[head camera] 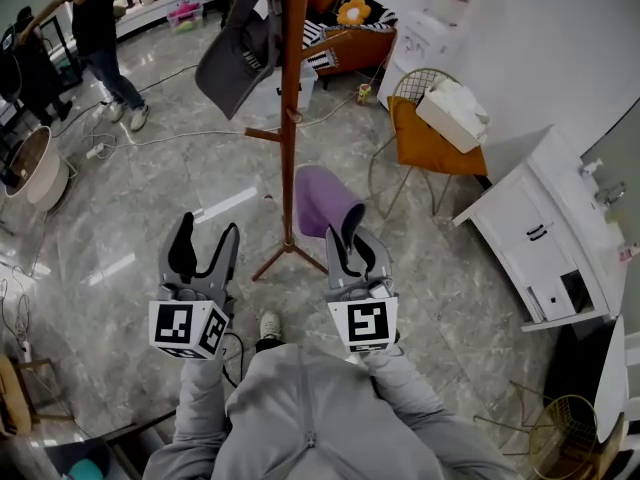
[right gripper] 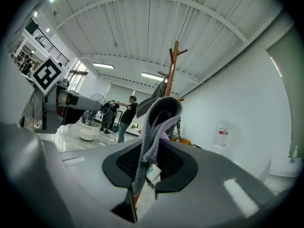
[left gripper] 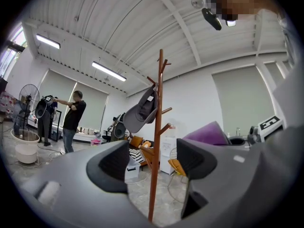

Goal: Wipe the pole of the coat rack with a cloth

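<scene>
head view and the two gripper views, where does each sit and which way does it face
Head view: on the person's head, looking steeply down at the coat rack pole, left gripper, right gripper and grey sleeves.
Left gripper view: on the left gripper, looking along its open, empty jaws at the pole.
Right gripper view: on the right gripper, tilted up past the purple cloth its jaws clamp.
Shared: all show the pole.
</scene>
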`<state>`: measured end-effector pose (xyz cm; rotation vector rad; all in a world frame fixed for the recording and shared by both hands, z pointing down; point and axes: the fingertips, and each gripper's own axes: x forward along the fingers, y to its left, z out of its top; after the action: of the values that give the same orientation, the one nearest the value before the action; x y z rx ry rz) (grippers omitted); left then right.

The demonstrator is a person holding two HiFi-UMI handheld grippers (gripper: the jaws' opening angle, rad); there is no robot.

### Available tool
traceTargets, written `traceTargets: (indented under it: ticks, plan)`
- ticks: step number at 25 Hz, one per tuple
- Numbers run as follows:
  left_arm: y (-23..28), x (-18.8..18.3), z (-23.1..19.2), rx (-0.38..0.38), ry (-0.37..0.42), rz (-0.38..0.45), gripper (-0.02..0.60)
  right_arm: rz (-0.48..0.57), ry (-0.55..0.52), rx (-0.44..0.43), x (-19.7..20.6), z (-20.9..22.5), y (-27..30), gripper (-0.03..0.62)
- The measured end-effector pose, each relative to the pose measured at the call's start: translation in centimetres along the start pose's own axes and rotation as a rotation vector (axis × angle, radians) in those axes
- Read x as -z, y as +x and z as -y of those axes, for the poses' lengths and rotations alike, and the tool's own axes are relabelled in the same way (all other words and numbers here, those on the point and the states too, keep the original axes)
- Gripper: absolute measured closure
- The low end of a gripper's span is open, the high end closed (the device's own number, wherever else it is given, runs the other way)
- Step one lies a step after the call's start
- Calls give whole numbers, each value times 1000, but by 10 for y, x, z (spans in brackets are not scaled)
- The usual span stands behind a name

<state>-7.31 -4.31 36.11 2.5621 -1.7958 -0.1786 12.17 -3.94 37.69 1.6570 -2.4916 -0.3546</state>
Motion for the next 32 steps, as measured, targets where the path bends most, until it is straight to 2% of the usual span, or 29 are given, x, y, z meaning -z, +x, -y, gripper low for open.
traceTargets:
  ticks: [17, 32]
  plan:
    - [-21, -14, 22, -14, 38, 25, 242, 26, 71, 170, 2, 72, -45, 542]
    - [-33, -21, 22, -35, 39, 54, 242, 64, 109, 202, -7, 85, -46, 542]
